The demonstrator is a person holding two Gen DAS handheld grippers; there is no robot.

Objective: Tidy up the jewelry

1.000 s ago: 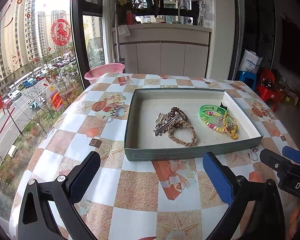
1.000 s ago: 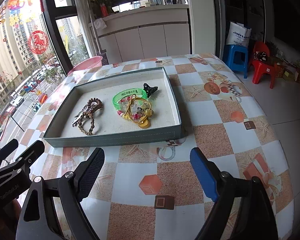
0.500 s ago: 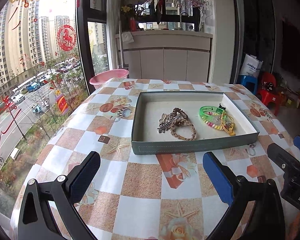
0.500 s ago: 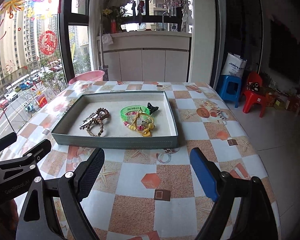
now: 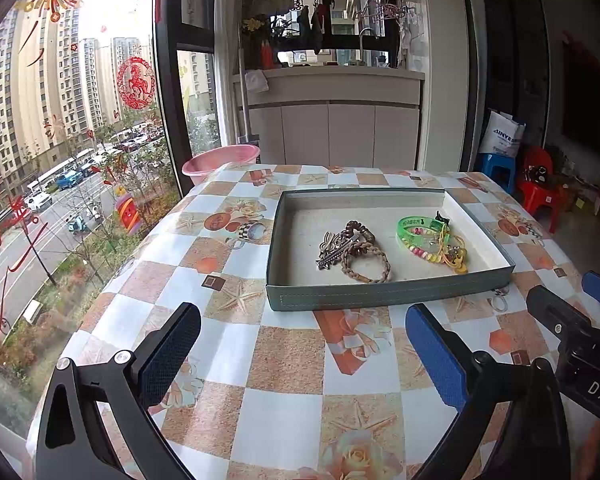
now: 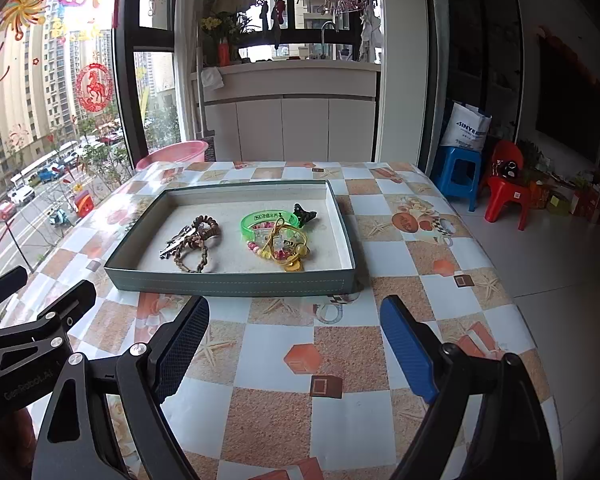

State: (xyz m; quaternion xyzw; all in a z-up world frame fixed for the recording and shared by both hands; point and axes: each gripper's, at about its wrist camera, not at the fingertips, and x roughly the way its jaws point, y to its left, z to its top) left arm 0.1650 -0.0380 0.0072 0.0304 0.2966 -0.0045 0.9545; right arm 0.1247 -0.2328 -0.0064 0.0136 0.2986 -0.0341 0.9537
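I saw the jewelry gathered in two small heaps inside a shallow grey-green tray [image 5: 388, 294] with a pale lining, which sat on the checked tablecloth [image 5: 284, 364]. Toward the tray's window side lay a braided brown cord bracelet [image 5: 366, 266], touching a dark wooden bead bracelet [image 5: 358, 230] and a metal key-shaped pendant [image 5: 336, 252] that crossed them. Toward the tray's room side lay a translucent green bangle [image 6: 268, 222], with a pink and yellow bead bracelet [image 6: 260, 249] and a tangle of yellow cord with gold charms [image 6: 290, 254] overlapping it. A small black hair clip [image 6: 304, 213] rested just behind the bangle, near the tray's far corner.

My left gripper [image 5: 300, 356] hung over the cloth in front of the tray's near wall, its jaws spread wide with nothing between them. My right gripper [image 6: 294, 342] sat likewise before that near wall, jaws parted and empty. Both were apart from the tray, neither touching it, and all the jewelry lay beyond them inside the tray.
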